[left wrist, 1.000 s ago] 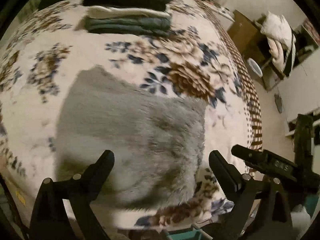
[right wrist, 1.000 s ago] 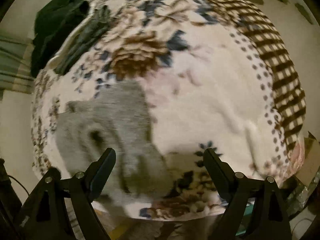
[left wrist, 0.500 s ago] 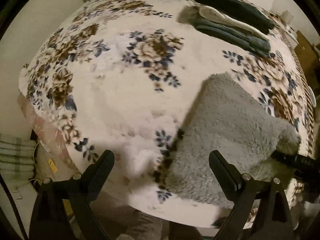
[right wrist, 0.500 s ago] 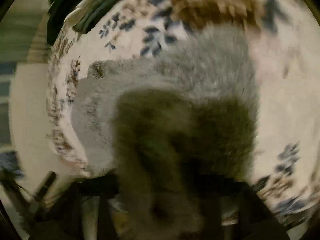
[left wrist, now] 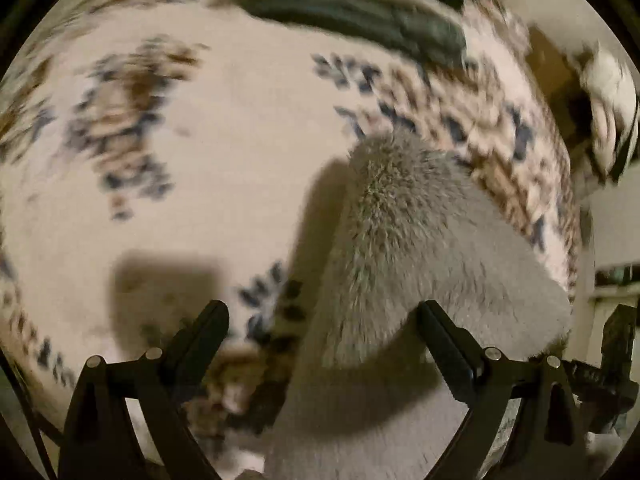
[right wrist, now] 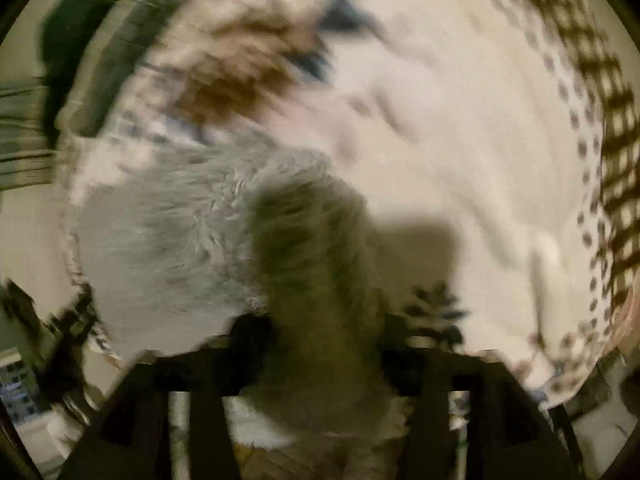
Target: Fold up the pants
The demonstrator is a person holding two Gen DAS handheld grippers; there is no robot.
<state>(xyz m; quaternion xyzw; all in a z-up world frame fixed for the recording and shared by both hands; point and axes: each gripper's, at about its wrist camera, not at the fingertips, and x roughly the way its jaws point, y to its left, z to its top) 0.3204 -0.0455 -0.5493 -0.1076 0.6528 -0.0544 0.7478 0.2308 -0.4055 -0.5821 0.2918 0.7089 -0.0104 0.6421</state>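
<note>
right wrist: right gripper [right wrist: 324, 344] pinching grey pants [right wrist: 168, 240].

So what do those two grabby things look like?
Each tool is black. The left tool has two flat, slanted fingers on angled black arms, with small round silver bolts at the joints. The right tool seems built the same, but its picture is too blurry for details. No sleeves or cables can be made out.
</note>
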